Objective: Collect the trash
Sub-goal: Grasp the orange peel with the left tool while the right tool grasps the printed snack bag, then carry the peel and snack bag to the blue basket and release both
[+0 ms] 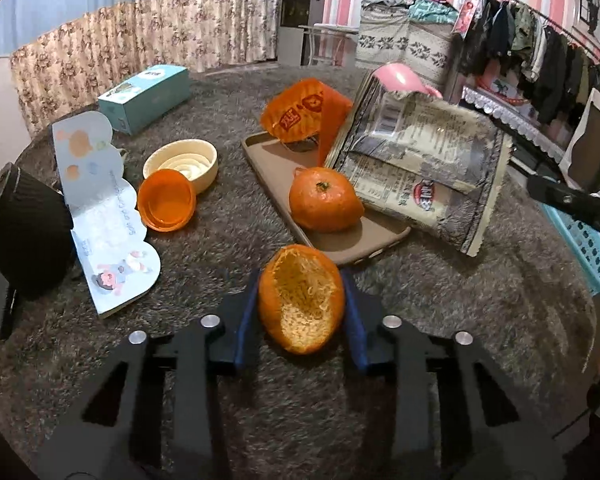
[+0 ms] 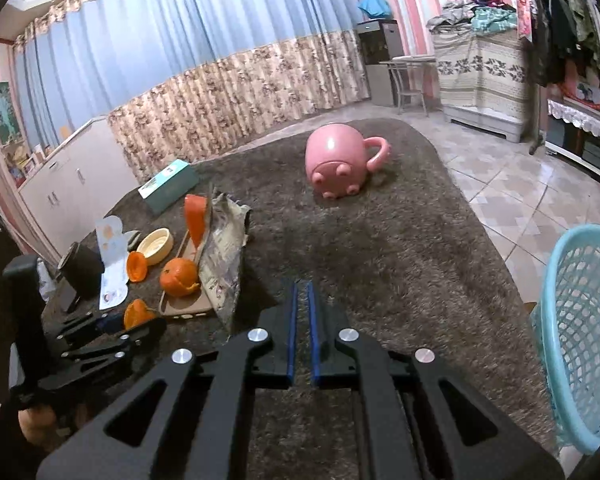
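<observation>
An empty orange peel half [image 1: 302, 298] lies on the brown shaggy carpet, and my left gripper [image 1: 301, 280] is shut on it, a blue pad against each side. The right wrist view shows the same peel [image 2: 138, 314] in the left gripper [image 2: 112, 324] at lower left. Beyond it an orange [image 1: 326, 204] rests on a brown phone case [image 1: 268, 160], with an orange wrapper [image 1: 304, 114] and a crumpled silver snack bag [image 1: 420, 164] behind. My right gripper [image 2: 302, 286] hovers over bare carpet, its pads almost together with nothing between them. A light blue basket [image 2: 580, 340] stands at its right.
Left of the peel lie a picture booklet [image 1: 100, 208], an orange lid [image 1: 166, 200], a cream bowl [image 1: 184, 162], a teal box [image 1: 146, 96] and a black cylinder [image 1: 20, 232]. A pink mug [image 2: 340, 164] lies tipped on the carpet's far side. Tiled floor lies to the right.
</observation>
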The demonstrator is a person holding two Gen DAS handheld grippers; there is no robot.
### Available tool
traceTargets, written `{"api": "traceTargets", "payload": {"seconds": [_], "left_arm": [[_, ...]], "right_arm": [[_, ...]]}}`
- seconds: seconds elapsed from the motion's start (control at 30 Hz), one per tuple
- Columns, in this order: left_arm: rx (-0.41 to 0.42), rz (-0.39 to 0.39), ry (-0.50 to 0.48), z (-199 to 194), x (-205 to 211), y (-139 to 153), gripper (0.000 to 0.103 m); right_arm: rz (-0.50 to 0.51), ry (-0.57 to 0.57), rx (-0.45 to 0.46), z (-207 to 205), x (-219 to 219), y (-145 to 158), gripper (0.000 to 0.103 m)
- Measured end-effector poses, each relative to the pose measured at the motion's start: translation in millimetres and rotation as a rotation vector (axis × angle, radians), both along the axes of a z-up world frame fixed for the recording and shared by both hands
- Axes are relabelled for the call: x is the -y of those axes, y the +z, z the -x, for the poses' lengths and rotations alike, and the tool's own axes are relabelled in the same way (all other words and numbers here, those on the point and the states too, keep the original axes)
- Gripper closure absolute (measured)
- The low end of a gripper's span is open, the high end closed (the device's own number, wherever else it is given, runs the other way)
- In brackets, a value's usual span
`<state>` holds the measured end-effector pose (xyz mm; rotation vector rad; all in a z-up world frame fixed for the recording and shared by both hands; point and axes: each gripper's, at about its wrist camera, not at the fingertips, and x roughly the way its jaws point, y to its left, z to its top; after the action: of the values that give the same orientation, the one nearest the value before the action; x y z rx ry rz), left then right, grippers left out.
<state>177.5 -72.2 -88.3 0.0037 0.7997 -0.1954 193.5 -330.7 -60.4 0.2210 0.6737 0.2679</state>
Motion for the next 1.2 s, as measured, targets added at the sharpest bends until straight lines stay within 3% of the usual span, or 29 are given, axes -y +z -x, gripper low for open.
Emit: {"api": "traceTargets", "payload": {"seconds": [0.03,0.07,0.1,0.13,0.27,0.37,0.43,0.47,0.57,0.7,0.87,1.2], "left_arm": [[0.005,0.004,0.000,1,-1,1,0.070],[0.015,0.003,0.007,4,-4,3,0.070],[0.025,-0.001,0.014,6,-8,6,0.070],[0.037,-0.006,0.021,7,-12,8,0.070],[0.101,-0.025,0.084,8,-33,26,0.070],[0.124,-0.029,0.129,4,-53,36,0.070],[0.123,-0.023,0.155,1,-64,38,0.070],[0.122,-0.020,0.162,-1,-69,39,0.070],[0.129,-0.016,0.182,-3,-78,43,0.070],[0.164,-0.005,0.176,0,-76,51,0.070],[0.201,0.008,0.111,-1,-43,67,0.070],[0.262,0.044,-0.066,-12,65,89,0.070]], "right_arm": [[0.002,-0.001,-0.003,-1,-3,-1,0.081],[0.010,-0.008,0.001,0,-6,-1,0.049],[0.020,-0.019,0.017,1,-10,0,0.035],[0.027,-0.018,0.029,2,-14,0,0.030],[0.020,0.001,0.013,-9,-27,-4,0.030],[-0.013,0.008,-0.001,-23,-39,-12,0.036],[-0.038,0.026,-0.014,-32,-45,-16,0.059],[-0.053,0.043,-0.025,-35,-49,-19,0.082],[-0.029,0.071,-0.012,-30,-56,-16,0.094],[0.000,0.027,0.056,-5,-37,4,0.099],[0.020,-0.096,0.090,28,13,20,0.099],[0.135,-0.433,0.104,83,127,40,0.099]]}}
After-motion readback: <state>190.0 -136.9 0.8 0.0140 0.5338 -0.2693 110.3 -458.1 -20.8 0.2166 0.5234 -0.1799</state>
